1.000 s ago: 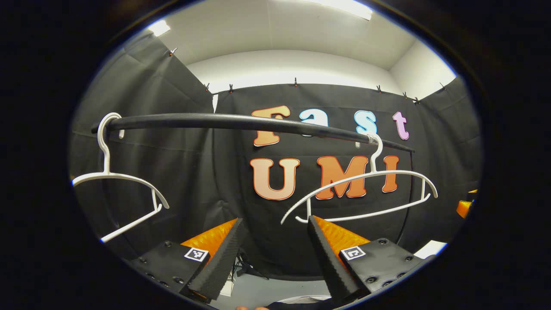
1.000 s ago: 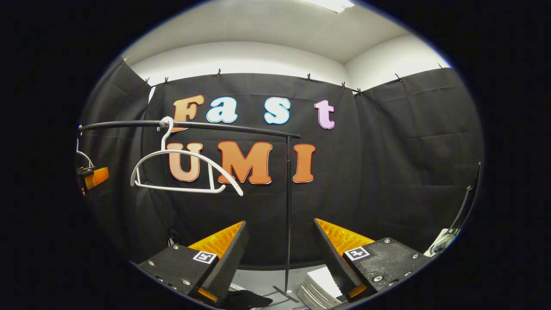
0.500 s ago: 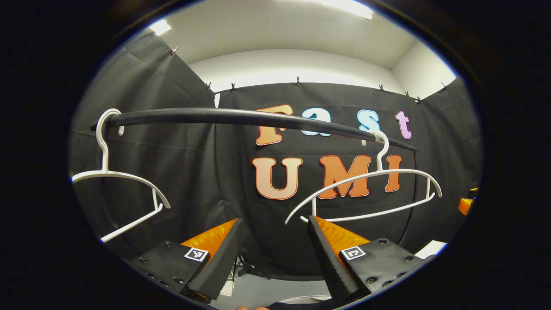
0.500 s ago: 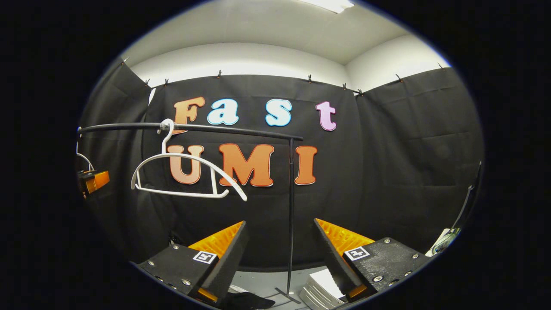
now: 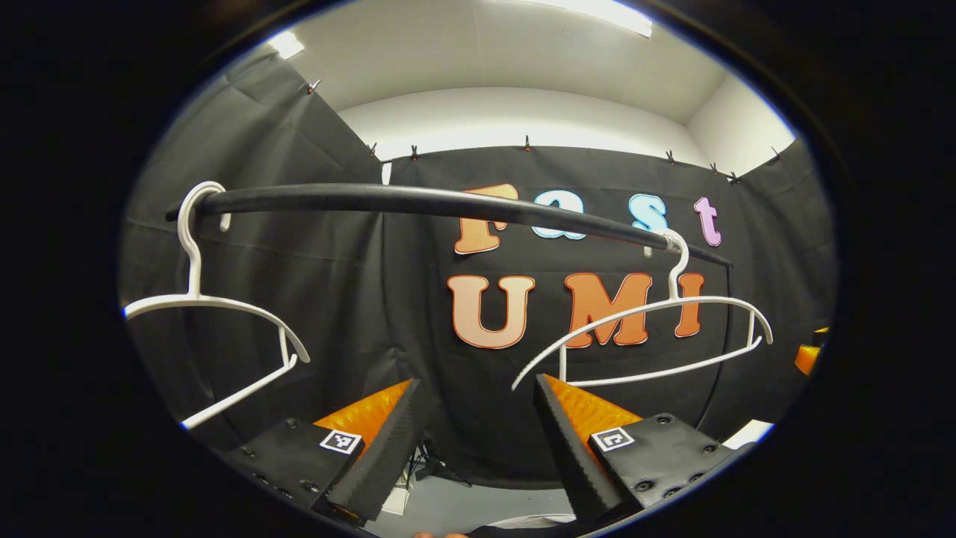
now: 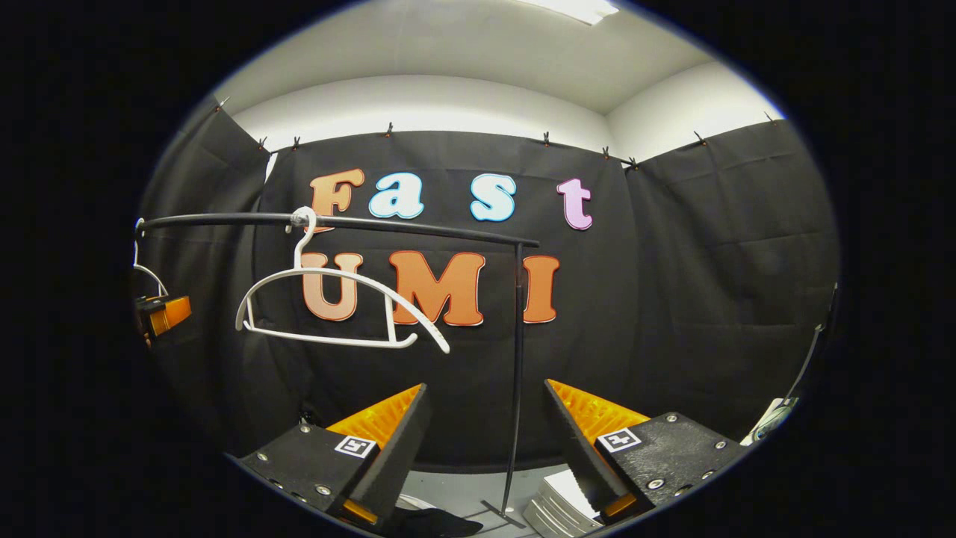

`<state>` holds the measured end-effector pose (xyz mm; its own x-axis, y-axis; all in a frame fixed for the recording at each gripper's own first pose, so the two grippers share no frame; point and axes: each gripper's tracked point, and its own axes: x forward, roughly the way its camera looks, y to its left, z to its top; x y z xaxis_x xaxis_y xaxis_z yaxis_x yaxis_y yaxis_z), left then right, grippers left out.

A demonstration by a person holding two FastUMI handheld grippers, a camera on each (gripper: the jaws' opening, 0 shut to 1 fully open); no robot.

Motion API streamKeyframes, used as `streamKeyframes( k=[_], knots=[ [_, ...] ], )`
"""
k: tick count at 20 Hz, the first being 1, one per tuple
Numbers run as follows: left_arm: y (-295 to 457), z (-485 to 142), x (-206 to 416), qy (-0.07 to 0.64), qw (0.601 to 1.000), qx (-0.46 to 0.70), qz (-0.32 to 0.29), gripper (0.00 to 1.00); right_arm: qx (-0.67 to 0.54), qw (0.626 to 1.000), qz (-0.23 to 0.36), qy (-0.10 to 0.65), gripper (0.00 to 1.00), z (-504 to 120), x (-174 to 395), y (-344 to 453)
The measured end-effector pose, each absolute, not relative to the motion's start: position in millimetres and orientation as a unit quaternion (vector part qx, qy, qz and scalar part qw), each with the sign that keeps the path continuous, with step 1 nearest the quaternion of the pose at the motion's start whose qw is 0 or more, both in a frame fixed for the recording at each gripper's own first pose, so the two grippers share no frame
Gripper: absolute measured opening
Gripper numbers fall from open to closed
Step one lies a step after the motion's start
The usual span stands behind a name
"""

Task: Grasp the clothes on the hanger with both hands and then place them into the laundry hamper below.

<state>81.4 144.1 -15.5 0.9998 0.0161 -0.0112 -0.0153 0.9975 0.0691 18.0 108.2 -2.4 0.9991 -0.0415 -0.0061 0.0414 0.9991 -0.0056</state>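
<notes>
Hanging bare from black rail (image 5: 418, 200): two white hangers, left hanger (image 5: 224, 329) at 9 o'clock, right hanger (image 5: 657, 336) at 3 o'clock, long axes running roughly along rail. Draping black cloth around booth under white ceiling; grey floor (image 6: 455, 489) showing at 6 o'clock. Holding left gripper (image 5: 478, 441) and right gripper (image 6: 485, 441) with fingers spread, gripping nothing.

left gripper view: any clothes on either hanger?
No. Both white hangers, the left one and the right one, hang bare from the black rail.
</notes>
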Motion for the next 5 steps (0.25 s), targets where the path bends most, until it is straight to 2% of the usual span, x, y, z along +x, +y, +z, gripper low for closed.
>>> streamKeyframes(
  k=[5],
  knots=[
    [148.1,-16.9,80.1,0.005,0.999,0.031,0.009,0.96,-0.003,1.000,-0.019,0.006,0.92,-2.4,14.4,114.0]
  ],
)
